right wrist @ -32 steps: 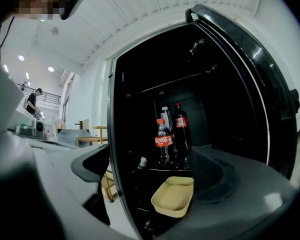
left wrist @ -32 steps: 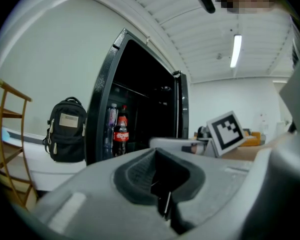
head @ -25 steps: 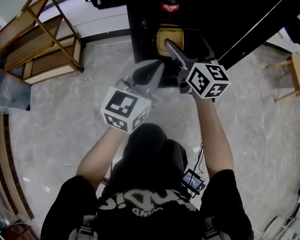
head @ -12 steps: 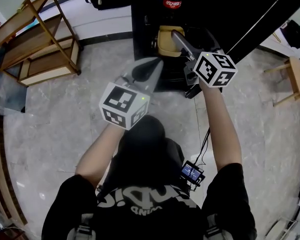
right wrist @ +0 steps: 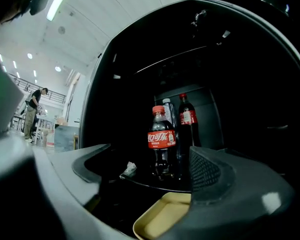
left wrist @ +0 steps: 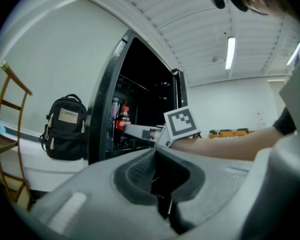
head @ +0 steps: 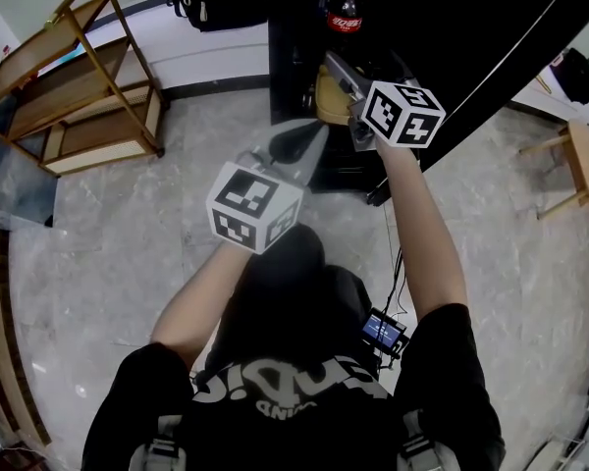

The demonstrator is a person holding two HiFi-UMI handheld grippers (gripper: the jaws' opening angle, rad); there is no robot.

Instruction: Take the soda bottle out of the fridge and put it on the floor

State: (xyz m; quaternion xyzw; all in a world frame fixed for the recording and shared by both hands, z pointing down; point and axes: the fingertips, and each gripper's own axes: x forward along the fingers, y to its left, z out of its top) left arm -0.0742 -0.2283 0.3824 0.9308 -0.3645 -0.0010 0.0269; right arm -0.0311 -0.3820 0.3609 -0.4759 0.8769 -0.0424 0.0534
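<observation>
Left gripper level, jaws together

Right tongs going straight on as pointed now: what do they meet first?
Likely the front soda bottle on the fridge shelf, though depth is unclear. The right tongs are open, just closing slightly, with nothing between them.

Fridge shelf w/ soda bottle, 2 more bottles, white scrap

The soda bottle stands on a shelf inside the fridge, with more bottles just behind it, a tray lower down in front, a backpack just left of the fridge, and a wooden rack farther left.
</observation>
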